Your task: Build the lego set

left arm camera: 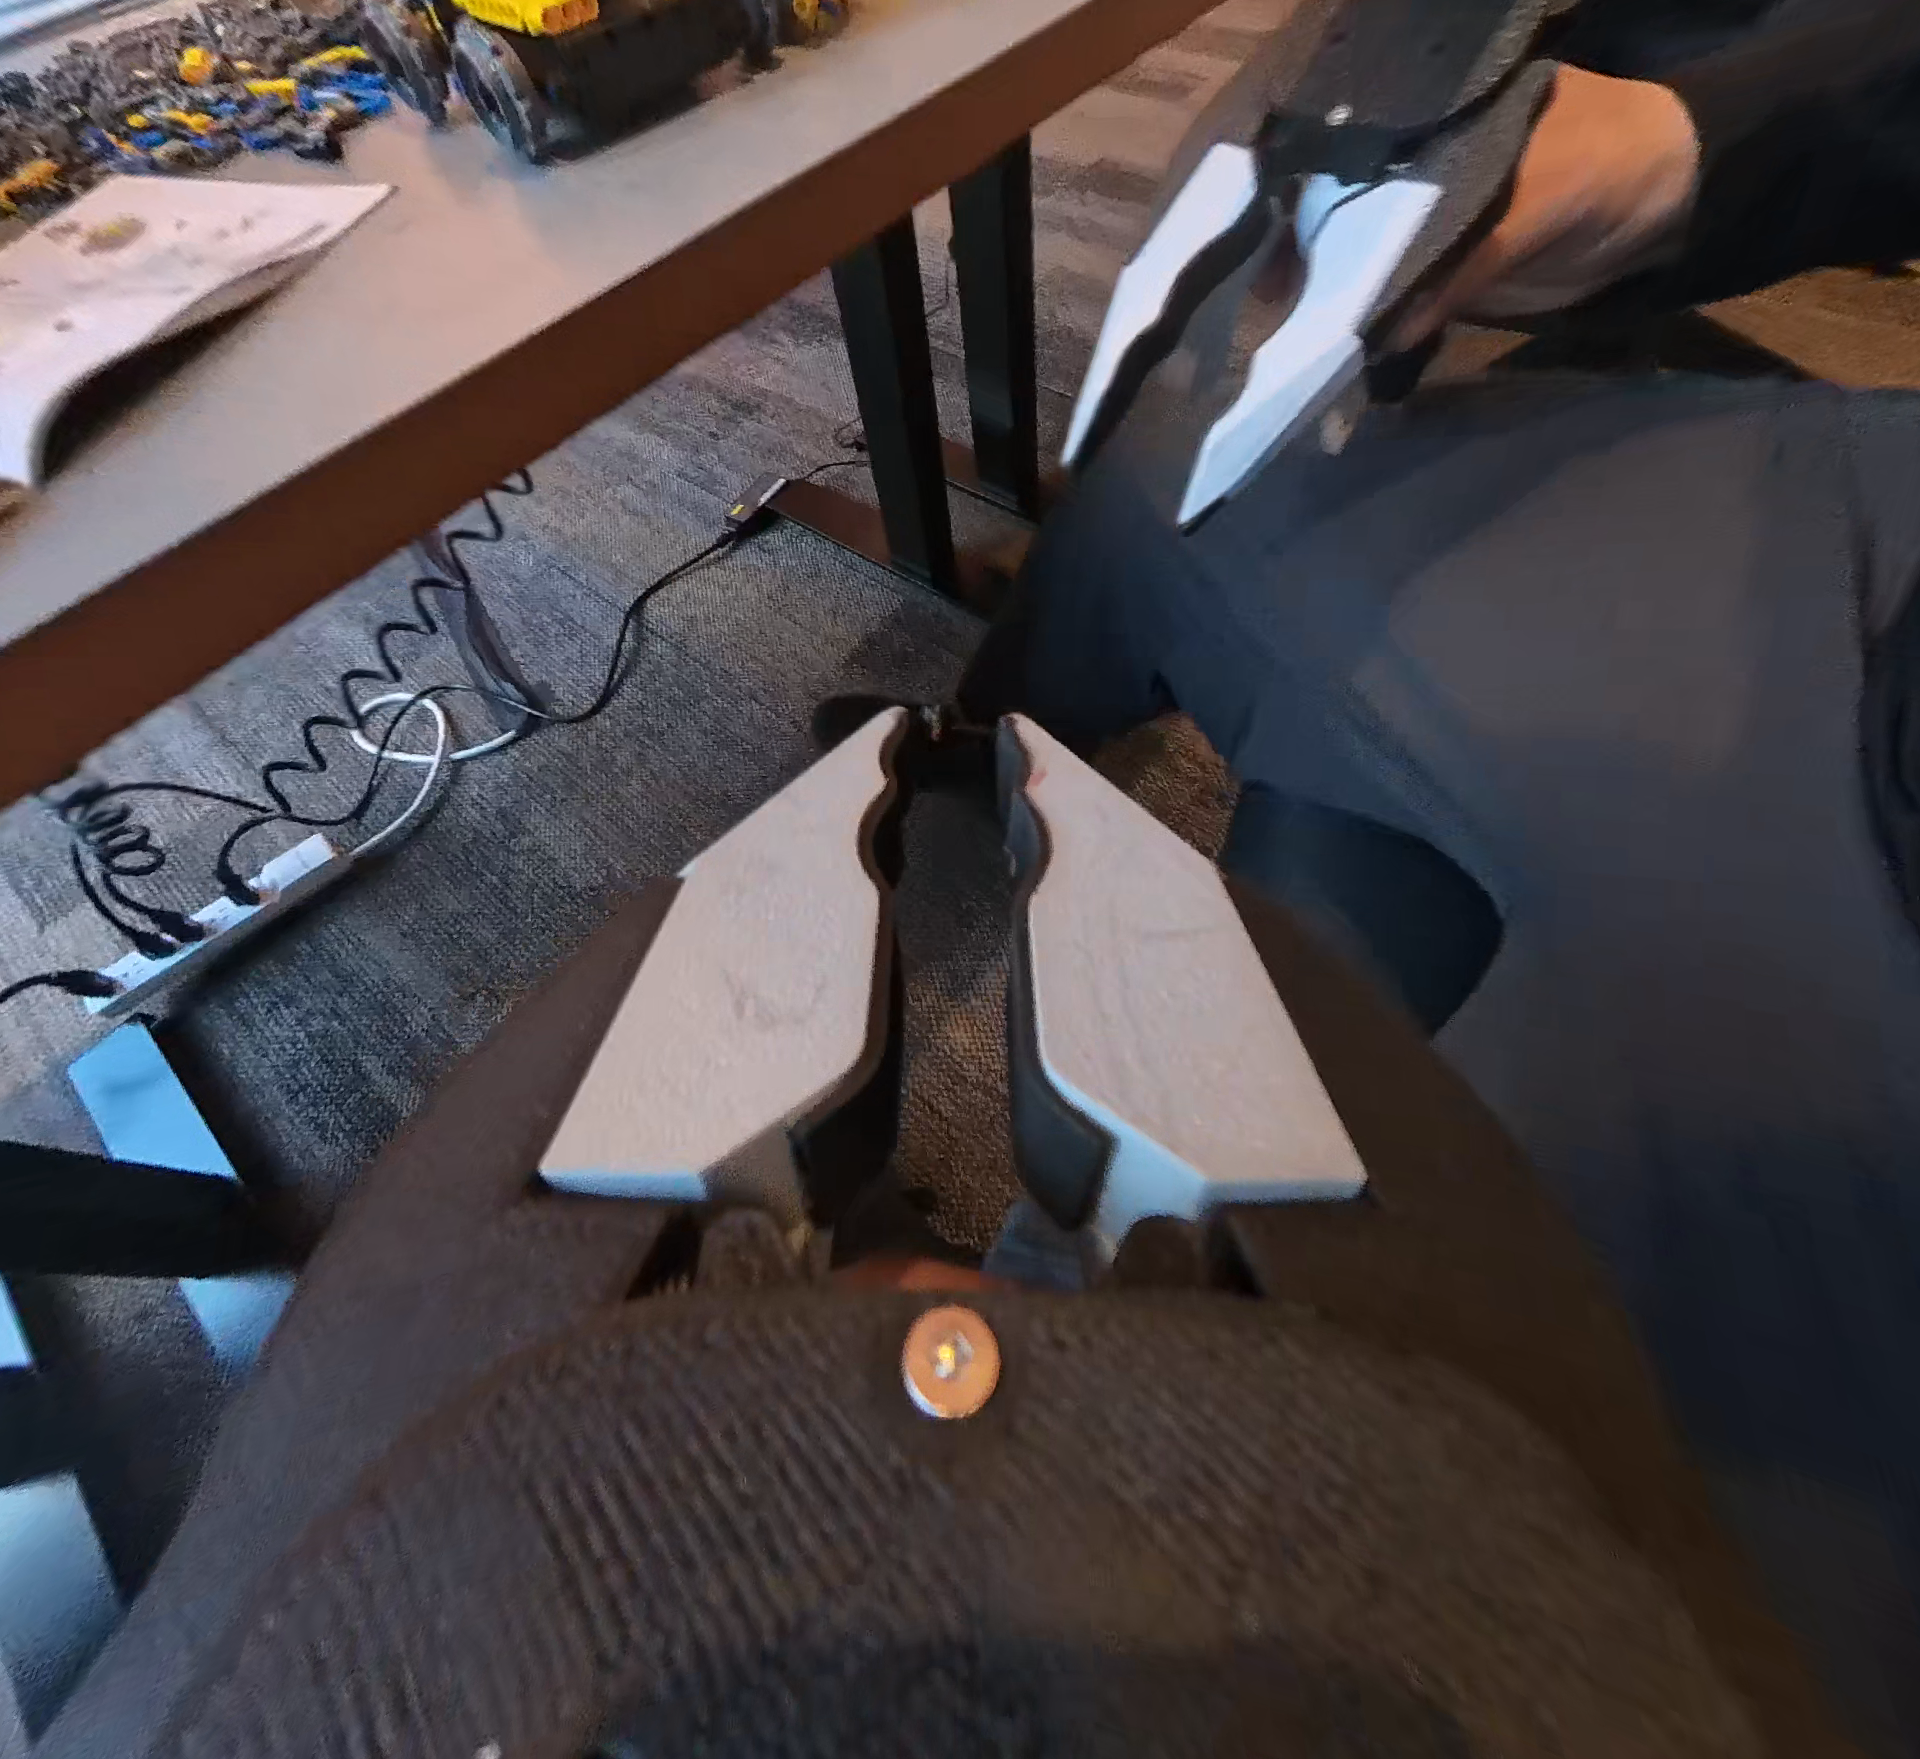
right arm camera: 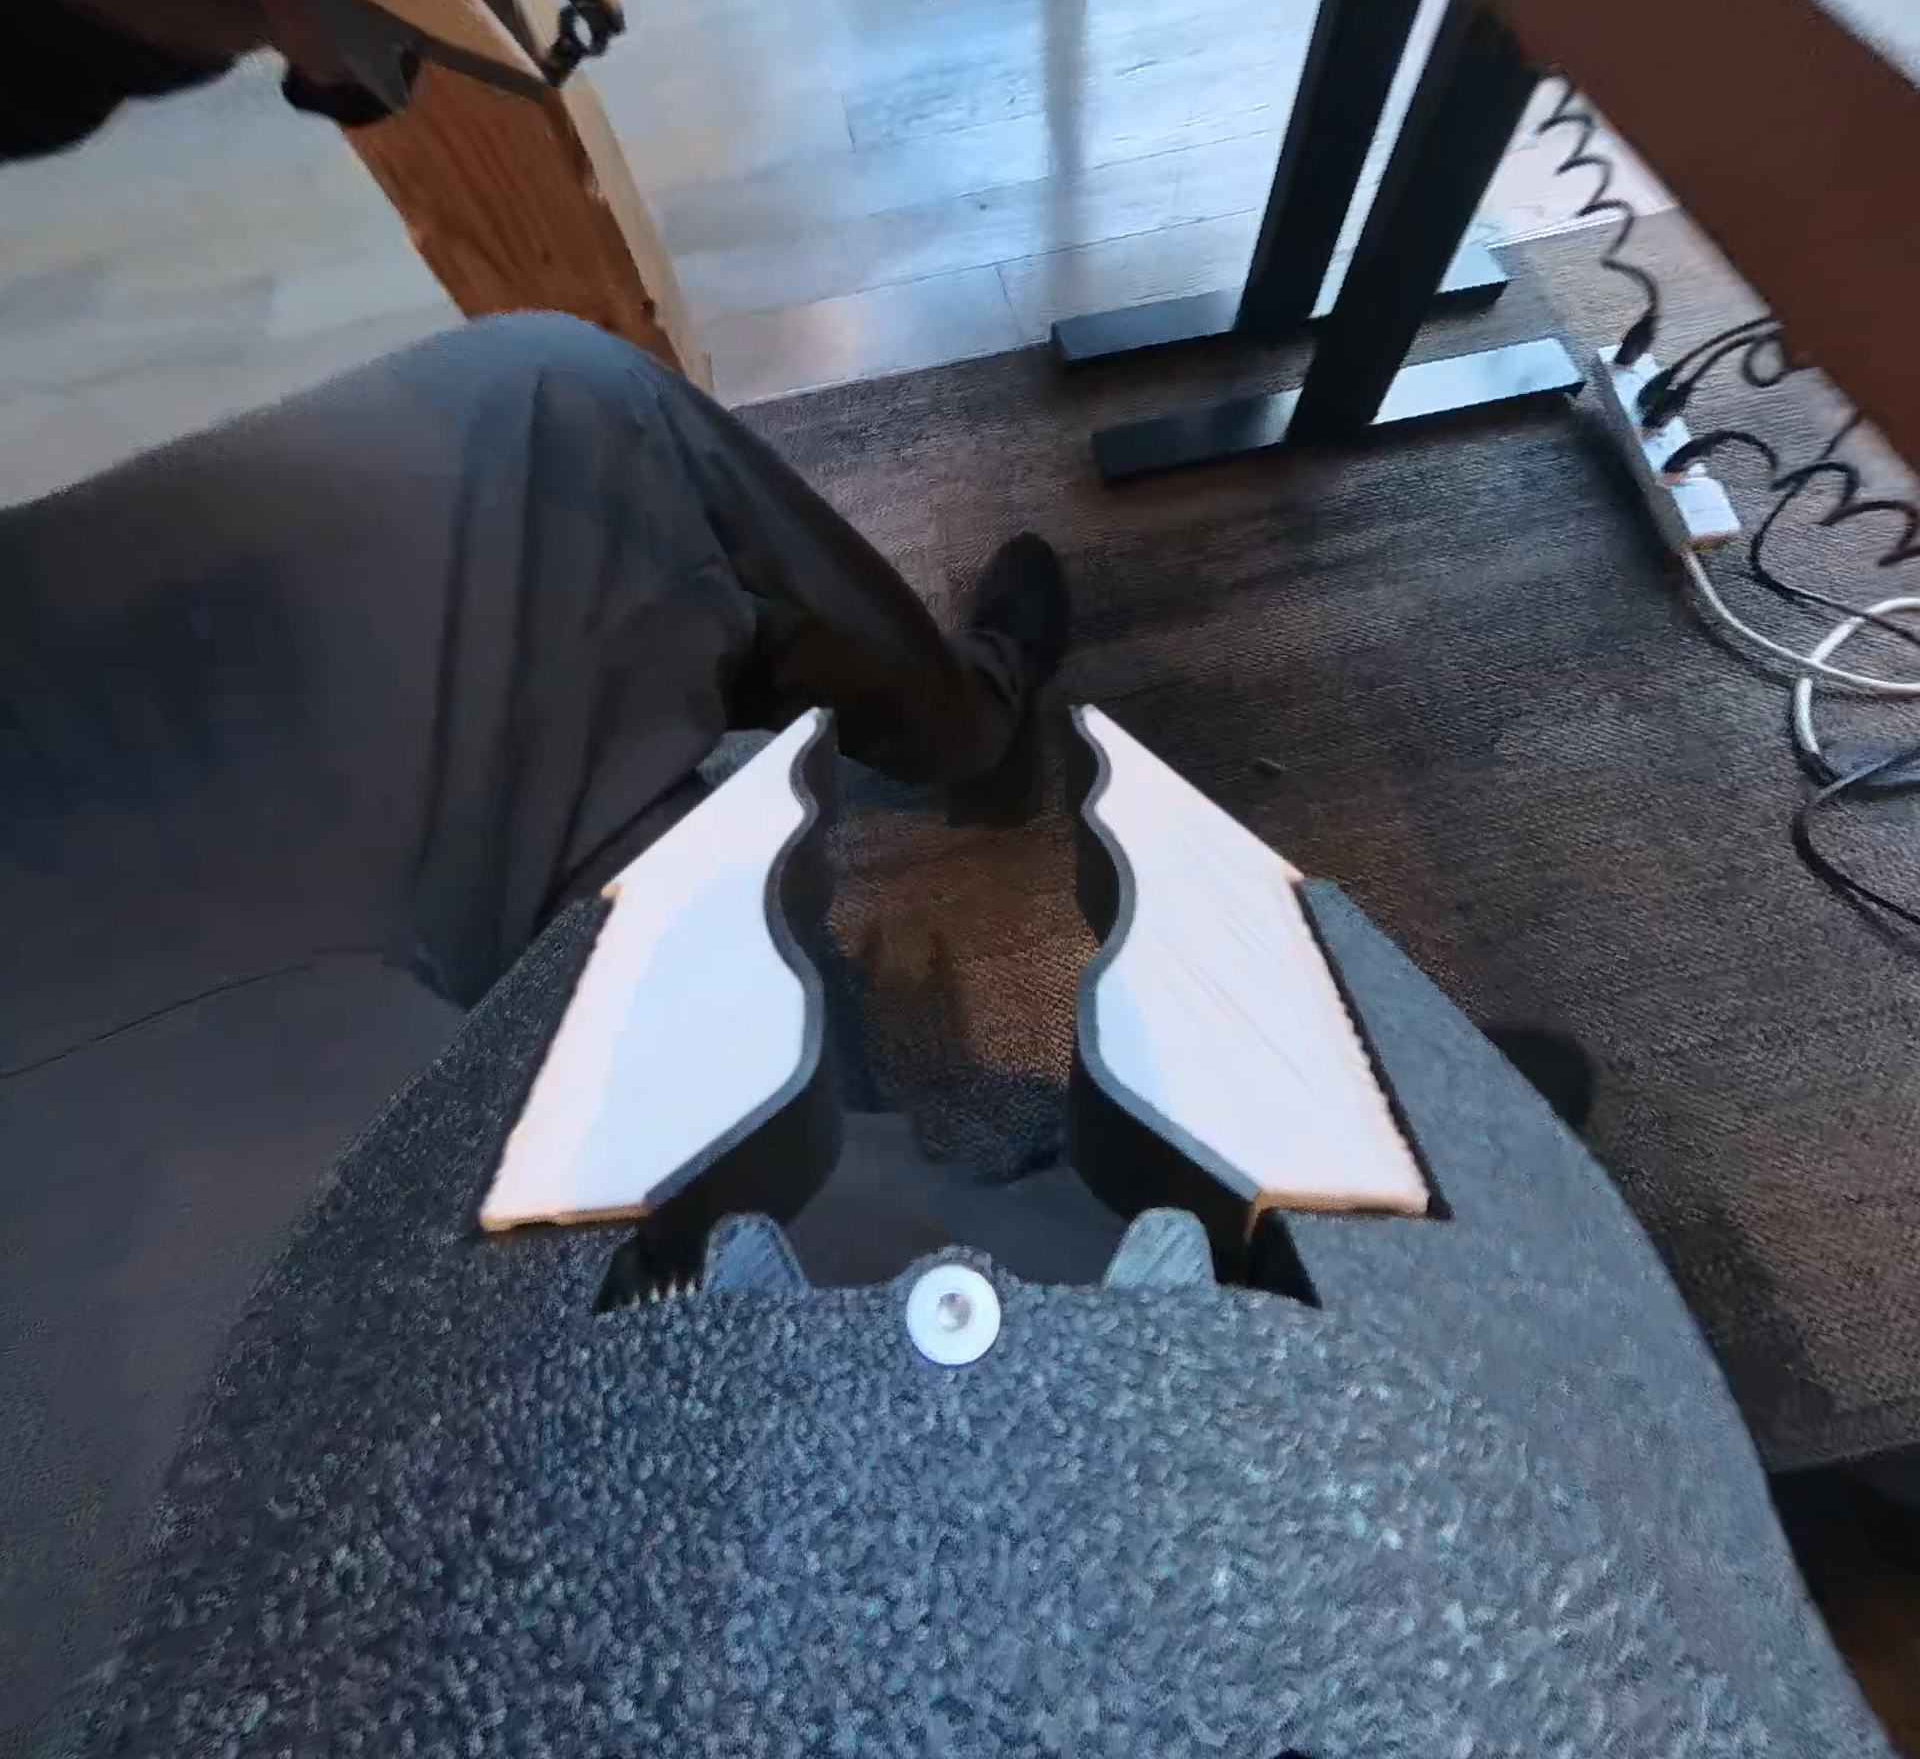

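My left gripper [left arm camera: 956, 722] hangs below the table edge, over the carpet and beside a person's dark-trousered leg [left arm camera: 1455, 670]. Its jaws are nearly together, and a tiny dark piece [left arm camera: 932, 720] seems pinched at the tips; it is blurred. My right gripper [right arm camera: 951, 722] is open and empty, pointing down at the carpet above a leg and a black shoe [right arm camera: 1023, 608]. It also shows in the left wrist view [left arm camera: 1132, 483], held by a hand at upper right. A yellow and black brick vehicle model [left arm camera: 582, 16] stands on the grey table [left arm camera: 623, 255].
Loose bricks [left arm camera: 187, 88] and an open booklet [left arm camera: 156, 275] lie on the table. Black table legs [left arm camera: 935, 359] stand on the carpet, with a power strip [left arm camera: 239, 909] and coiled cables [left arm camera: 395, 701] beneath. A wooden chair part [right arm camera: 499, 182] is at left in the right wrist view.
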A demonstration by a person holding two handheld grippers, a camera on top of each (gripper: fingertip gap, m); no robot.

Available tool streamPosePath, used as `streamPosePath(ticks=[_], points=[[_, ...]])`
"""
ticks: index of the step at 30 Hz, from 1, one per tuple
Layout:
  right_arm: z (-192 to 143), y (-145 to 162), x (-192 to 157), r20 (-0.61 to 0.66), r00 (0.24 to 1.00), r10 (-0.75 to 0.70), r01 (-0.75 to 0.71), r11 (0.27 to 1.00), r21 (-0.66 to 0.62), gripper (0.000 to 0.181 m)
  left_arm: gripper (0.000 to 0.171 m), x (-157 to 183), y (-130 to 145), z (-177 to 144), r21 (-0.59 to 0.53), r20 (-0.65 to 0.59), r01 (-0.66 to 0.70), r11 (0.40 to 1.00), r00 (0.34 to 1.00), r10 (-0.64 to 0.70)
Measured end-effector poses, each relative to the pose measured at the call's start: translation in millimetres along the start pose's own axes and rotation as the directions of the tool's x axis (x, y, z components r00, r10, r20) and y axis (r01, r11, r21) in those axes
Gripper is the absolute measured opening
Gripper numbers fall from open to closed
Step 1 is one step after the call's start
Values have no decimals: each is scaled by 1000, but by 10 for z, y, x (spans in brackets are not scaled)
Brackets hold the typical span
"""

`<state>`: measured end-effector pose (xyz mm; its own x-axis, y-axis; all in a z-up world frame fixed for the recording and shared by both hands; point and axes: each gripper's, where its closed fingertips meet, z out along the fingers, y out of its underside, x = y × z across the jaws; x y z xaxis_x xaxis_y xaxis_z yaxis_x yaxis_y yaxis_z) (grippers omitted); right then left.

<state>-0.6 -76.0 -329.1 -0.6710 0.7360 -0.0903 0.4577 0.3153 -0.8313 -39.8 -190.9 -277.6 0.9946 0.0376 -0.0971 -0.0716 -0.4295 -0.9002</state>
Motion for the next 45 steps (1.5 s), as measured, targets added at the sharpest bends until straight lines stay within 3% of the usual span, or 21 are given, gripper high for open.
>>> streamPosePath(ticks=[3,5,7,11,14,16,18,22,25,29,38,45], points=[[538,170,66,20,991,-130,132,983,-128,44,15,-26,215,-41,32,-55,-23,999,998,24],[1027,357,346,14,970,-244,240,943,-231,44,14,-137,384,-33,43,-93,21,999,996,-17],[1649,620,690,48,971,-234,237,910,-340,52,15,-340,713,22,21,-98,95,995,991,-92],[2933,1403,1360,107,994,-33,89,809,-580,55,14,-732,1627,257,-1,-94,283,959,955,-282],[3723,2042,1962,61,995,-76,97,737,-669,48,14,-943,2230,386,-40,-91,358,933,928,-361],[4120,2510,2245,72,991,-117,132,675,-726,45,14,-1068,2489,290,-127,-66,304,944,947,-314],[4391,2898,2440,103,975,-194,200,592,-780,43,14,-1104,2676,192,-114,-81,335,935,935,-345],[4841,3128,2467,171,955,-244,282,557,-781,37,14,-1169,3235,-72,-189,-44,373,908,921,-387],[5076,3159,2569,204,944,-260,316,524,-791,34,14,-1342,3292,-179,-164,-21,381,910,921,-390],[5162,3270,2808,304,881,-362,440,396,-806,33,15,-1435,3353,-218,-160,2,373,914,926,-378],[5397,3555,3079,375,814,-444,527,293,-798,30,14,-1114,3771,-195,-292,-30,372,881,917,-397],[5528,3672,3143,469,746,-474,608,197,-769,20,14,-1088,3841,-189,-309,-42,381,871,910,-413]])
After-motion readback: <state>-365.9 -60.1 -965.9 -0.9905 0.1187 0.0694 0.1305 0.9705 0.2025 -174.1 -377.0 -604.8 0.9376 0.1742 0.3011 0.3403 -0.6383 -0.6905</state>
